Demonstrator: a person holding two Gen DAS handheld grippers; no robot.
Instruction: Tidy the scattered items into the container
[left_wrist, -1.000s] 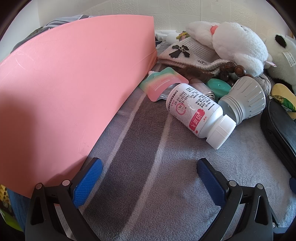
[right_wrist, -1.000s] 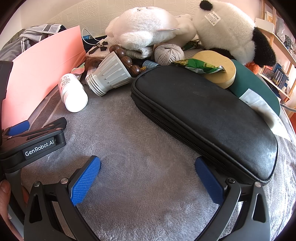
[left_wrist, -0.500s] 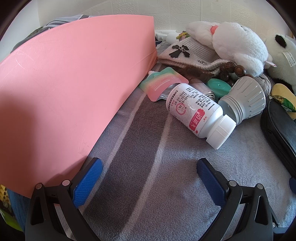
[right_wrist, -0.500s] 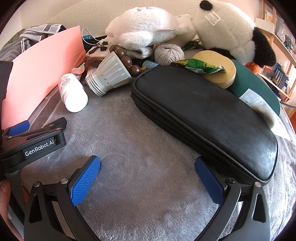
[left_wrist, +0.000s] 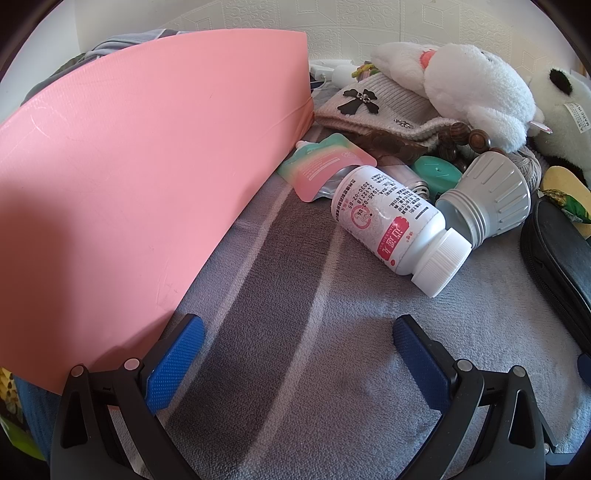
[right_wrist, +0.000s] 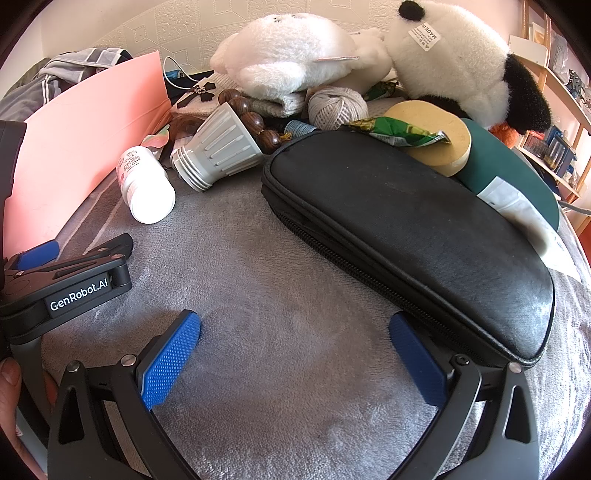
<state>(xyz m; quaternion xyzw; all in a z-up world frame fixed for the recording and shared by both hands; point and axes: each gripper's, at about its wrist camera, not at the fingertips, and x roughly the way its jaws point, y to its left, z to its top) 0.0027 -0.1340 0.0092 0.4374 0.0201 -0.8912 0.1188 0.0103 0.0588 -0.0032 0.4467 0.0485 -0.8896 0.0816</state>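
the white pill bottle (left_wrist: 391, 221) lies on its side on the grey blanket (left_wrist: 295, 332), ahead of the left claw (left_wrist: 295, 347) and a little to its right, with bare blanket between them. its long axis runs on a slant: the ribbed cap (left_wrist: 441, 264) points toward the claw and to the right, the base points away toward the pink container (left_wrist: 129, 166), whose wall stands just left of this claw. the left claw is the nearer one; its blue pads are wide apart and hold nothing, and the slanted bottle probably wants a slight turn of the wrist so the pads meet its sides.

the right claw (right_wrist: 295, 358) is likewise spread and empty, hovering low over the blanket with its right finger just beside the black zip pouch (right_wrist: 406, 236). from there the bottle is well off to the left, beside the grey cup stack (right_wrist: 218, 147).
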